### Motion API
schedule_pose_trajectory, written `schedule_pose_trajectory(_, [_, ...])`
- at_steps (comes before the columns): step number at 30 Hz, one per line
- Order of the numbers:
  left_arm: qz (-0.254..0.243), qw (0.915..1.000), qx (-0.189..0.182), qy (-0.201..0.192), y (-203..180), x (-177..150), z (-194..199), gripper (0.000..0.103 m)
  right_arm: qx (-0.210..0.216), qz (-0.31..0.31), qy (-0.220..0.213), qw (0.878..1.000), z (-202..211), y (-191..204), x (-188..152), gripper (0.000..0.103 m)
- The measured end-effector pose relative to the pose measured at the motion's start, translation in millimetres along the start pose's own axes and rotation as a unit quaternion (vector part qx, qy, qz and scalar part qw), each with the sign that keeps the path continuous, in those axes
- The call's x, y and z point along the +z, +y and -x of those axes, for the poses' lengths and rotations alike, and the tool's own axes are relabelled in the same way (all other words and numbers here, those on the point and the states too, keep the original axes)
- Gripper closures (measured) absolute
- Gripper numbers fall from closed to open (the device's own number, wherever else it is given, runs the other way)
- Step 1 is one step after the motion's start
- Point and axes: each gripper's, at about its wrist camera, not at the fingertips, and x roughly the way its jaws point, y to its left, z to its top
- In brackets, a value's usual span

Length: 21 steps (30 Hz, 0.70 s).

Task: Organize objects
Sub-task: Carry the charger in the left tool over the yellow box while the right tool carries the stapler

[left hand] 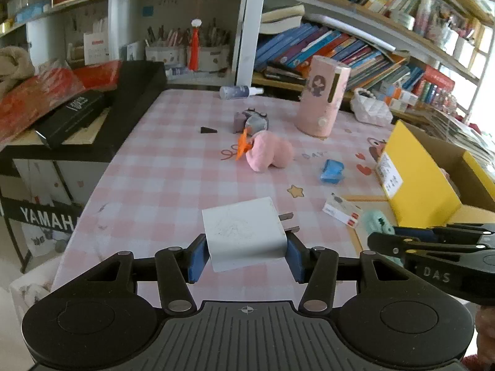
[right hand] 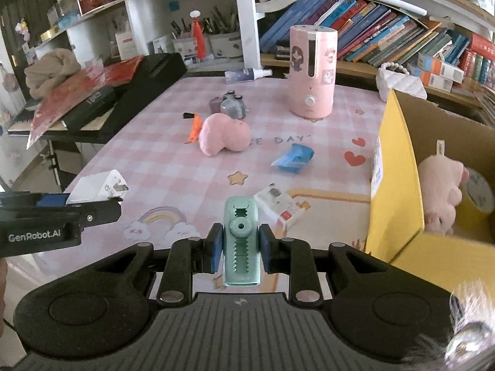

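Left gripper [left hand: 246, 255] clamped on white wall charger [left hand: 244, 232] at 6 o'clock above pink checked tablecloth [left hand: 161, 167], right gripper [right hand: 240, 249] clamped on mint green stapler [right hand: 240, 241], yellow cardboard box [right hand: 399, 167] at 3 o'clock holding pink plush [right hand: 439, 191], pink humidifier [right hand: 312, 74] at 12 o'clock.

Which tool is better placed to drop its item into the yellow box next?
Probably the right tool: it grips the green clip right beside the yellow box. The left tool, holding the white charger, sits farther away.
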Motion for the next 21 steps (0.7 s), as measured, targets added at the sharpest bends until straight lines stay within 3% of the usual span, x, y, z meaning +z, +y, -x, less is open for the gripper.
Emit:
schedule_pose_trajectory(10, [-0.025, 0.9994, -0.025, -0.006, -4.2, -31.5, 37.9, 0.052, -0.018, -0.014, -0.002, 1.000, 36.0, 21.5, -38.6, 0.080])
schedule_pose_trajectory(21, [-0.066, 0.9950, -0.074, 0.007, -28.6, -60.7, 55.0, 0.052, -0.059, -0.059, 0.005, 0.997, 72.1, 17.8, -90.0, 0.080])
